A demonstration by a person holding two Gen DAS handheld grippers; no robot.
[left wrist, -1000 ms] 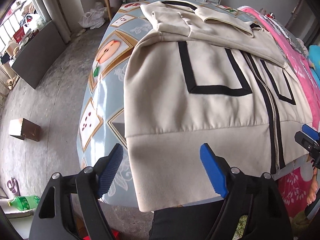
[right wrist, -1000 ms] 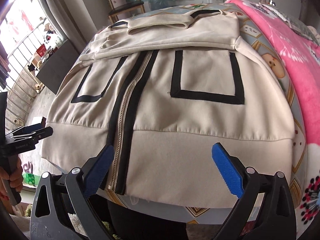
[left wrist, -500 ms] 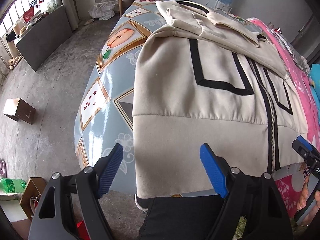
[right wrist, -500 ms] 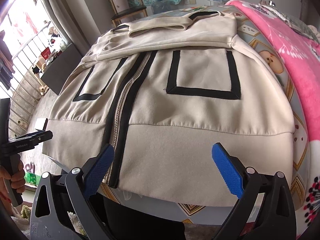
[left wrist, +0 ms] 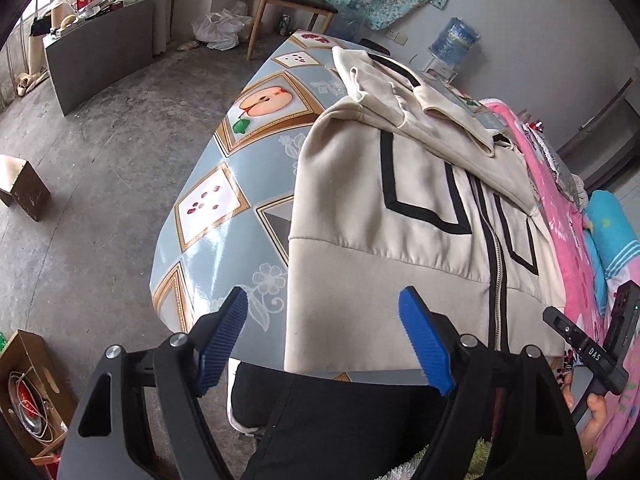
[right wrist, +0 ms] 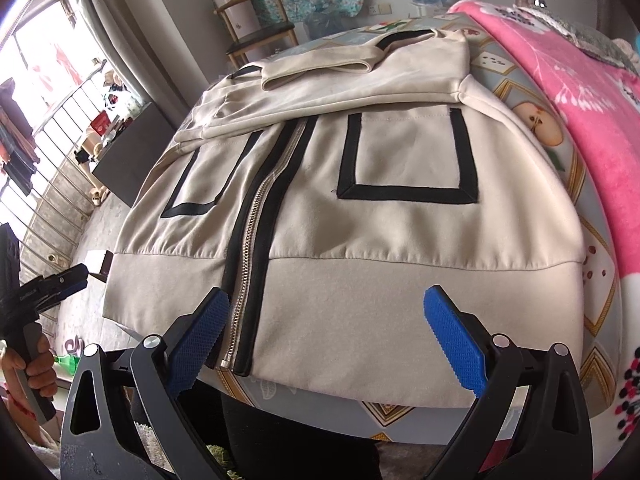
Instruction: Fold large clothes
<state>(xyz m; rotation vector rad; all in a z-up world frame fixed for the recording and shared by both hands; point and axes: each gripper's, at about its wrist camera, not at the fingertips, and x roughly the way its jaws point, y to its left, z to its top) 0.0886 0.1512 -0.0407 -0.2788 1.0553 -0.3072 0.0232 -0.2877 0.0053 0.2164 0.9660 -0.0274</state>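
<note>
We see the big cream jacket (right wrist: 360, 216) lying flat on the table (left wrist: 224, 216), zip side up. Its sleeves are already folded across the top part, far from us. Its bottom band hangs a little over the near edge of the table.

Our left gripper (left wrist: 324, 340) has slid sideways along that band. A moment ago it sat more over the middle of the left half. Now the jacket's left bottom corner lies between its two blue pads (left wrist: 424, 344). The jaws are closing a bit, but they are not touching the cloth yet. It holds nothing.

Our right gripper (right wrist: 332, 336) has stayed where it was, over the bottom band just right of the zip (right wrist: 256, 216). Its jaws stand wide apart, with nothing in them.

We think this means the hands are lining up to pinch the bottom band at two spots. Then we could lift it and fold the jacket up toward the sleeves. The left corner looks ready to grab.

The pink blanket (right wrist: 580, 92) lies beside the jacket on the right.
</note>
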